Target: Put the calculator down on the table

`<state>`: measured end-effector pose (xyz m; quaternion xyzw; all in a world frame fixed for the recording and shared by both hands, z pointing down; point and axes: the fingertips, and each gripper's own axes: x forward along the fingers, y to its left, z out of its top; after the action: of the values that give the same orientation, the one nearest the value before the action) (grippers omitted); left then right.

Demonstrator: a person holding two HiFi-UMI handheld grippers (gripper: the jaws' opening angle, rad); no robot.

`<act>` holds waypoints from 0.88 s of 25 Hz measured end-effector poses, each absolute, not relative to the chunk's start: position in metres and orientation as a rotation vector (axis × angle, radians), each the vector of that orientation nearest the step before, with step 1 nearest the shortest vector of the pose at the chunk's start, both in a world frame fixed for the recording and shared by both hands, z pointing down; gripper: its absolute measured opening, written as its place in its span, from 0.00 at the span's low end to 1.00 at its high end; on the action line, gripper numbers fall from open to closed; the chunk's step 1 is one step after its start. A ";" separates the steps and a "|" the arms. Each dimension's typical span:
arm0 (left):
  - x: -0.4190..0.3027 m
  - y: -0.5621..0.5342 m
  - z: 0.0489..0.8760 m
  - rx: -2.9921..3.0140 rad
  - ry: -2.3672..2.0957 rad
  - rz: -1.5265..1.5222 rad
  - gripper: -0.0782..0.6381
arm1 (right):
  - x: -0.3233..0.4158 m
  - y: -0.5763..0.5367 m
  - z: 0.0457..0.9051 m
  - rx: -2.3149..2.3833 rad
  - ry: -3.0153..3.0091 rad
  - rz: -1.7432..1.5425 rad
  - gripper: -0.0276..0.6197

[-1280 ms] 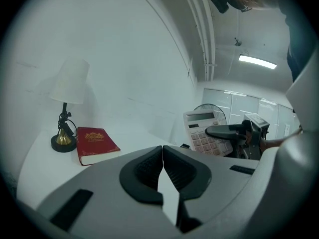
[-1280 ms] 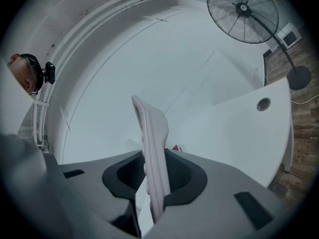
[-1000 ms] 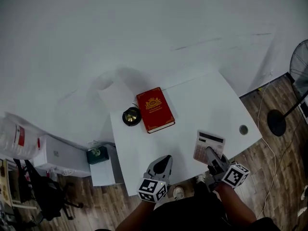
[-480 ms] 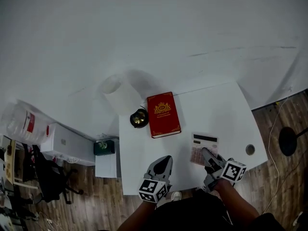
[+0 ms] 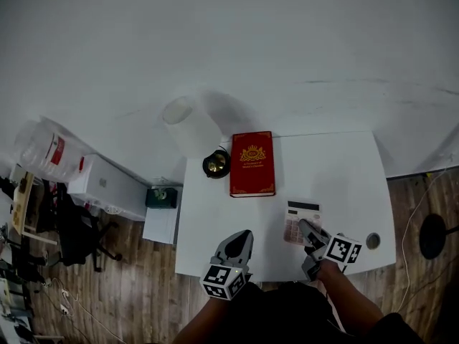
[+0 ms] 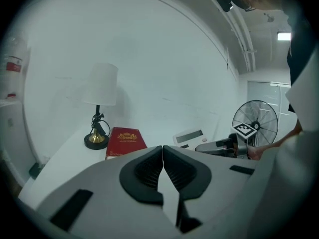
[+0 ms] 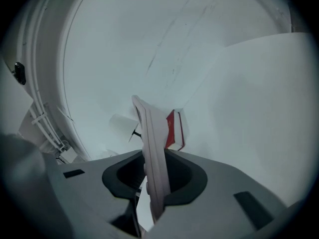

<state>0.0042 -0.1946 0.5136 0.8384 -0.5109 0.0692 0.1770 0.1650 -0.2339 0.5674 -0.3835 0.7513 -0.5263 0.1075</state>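
My right gripper [image 5: 308,232] is clamped on the calculator [image 5: 302,219], jaws partway closed on its thin near edge. My left gripper [image 5: 240,242] is fully closed and empty. The calculator is over the table [image 5: 215,213], near the red book [image 5: 252,163], toward me and right of it; can't tell if it's touching down. Likely light, stiff, slick plastic, so an edge grip works, clear of the keys. It's a pale slab with a dark display strip at the far end.
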 end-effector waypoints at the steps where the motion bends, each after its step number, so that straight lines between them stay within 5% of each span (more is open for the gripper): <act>1: 0.001 -0.193 0.515 2.356 -1.460 0.191 0.14 | 0.163 -0.235 0.573 -1.118 2.216 -1.570 0.22; 22: -0.036 -0.216 0.557 2.268 -1.452 0.267 0.14 | 0.126 -0.259 0.655 -1.190 2.206 -1.834 0.22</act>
<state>-0.0364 -0.2157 0.5573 0.8183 -0.5239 0.0962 0.2161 0.1260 -0.2585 0.6550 -0.3830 0.7103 -0.5903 0.0179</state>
